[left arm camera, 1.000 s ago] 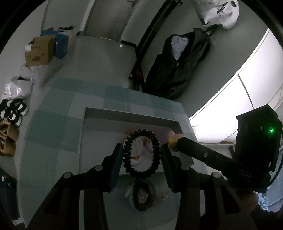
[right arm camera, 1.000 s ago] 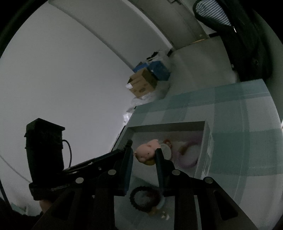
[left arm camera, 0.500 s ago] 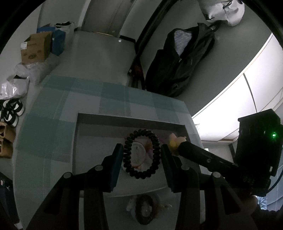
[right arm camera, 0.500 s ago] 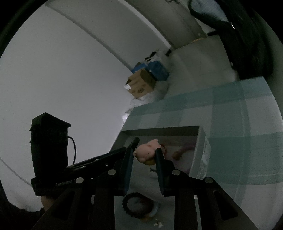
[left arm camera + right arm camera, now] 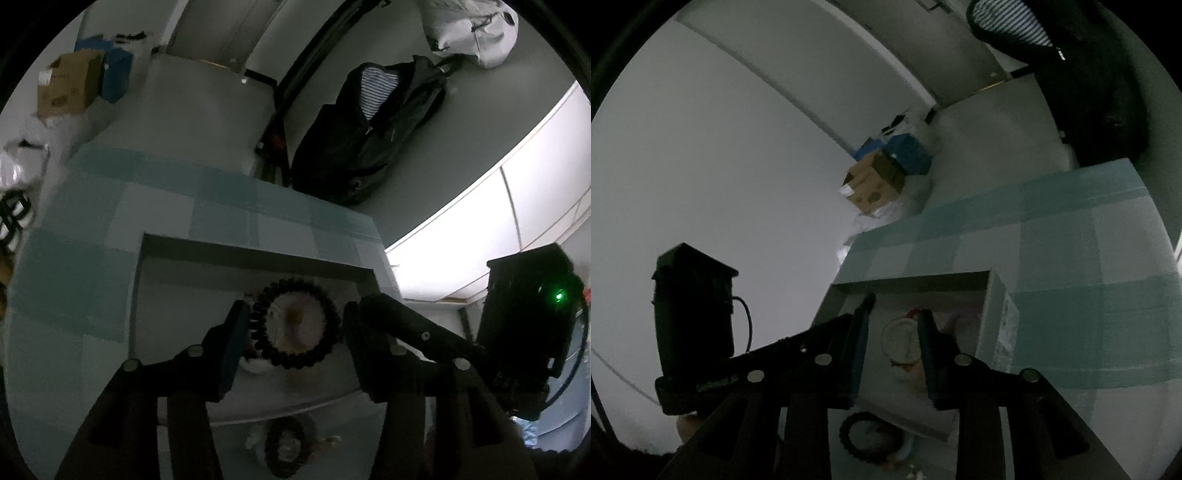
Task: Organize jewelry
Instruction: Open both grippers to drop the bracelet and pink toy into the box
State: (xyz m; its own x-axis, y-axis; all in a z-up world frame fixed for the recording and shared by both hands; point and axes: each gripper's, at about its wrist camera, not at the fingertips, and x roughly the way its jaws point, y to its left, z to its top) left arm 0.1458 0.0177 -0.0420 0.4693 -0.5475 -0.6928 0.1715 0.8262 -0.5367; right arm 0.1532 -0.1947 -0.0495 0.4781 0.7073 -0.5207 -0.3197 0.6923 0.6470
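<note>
The left gripper [image 5: 293,328] is over the open grey box [image 5: 255,254], and its jaws have just been opening; the black spiral hair tie [image 5: 295,328] is between them, its left edge at the blue left pad, while a clear gap shows on the right side, so the pads are spread and do not pinch it (whether the ring hangs in the air or already lies in the box, I cannot tell). Through the ring some pale pieces with a small orange spot are seen on the floor of the box.

The right gripper [image 5: 892,343] also points into the box [image 5: 997,314] from the other side; its jaws have just been opening too, and nothing is pressed between the pads; a round pale piece [image 5: 899,341] lies on the box floor between them, partly hidden by the right finger.

A second black hair tie [image 5: 866,435] lies on the checked teal cloth [image 5: 1071,277] in front of the near wall of the box, beside some small pale things; in the left view it [image 5: 286,446] shows between the two dark fingers.
</note>
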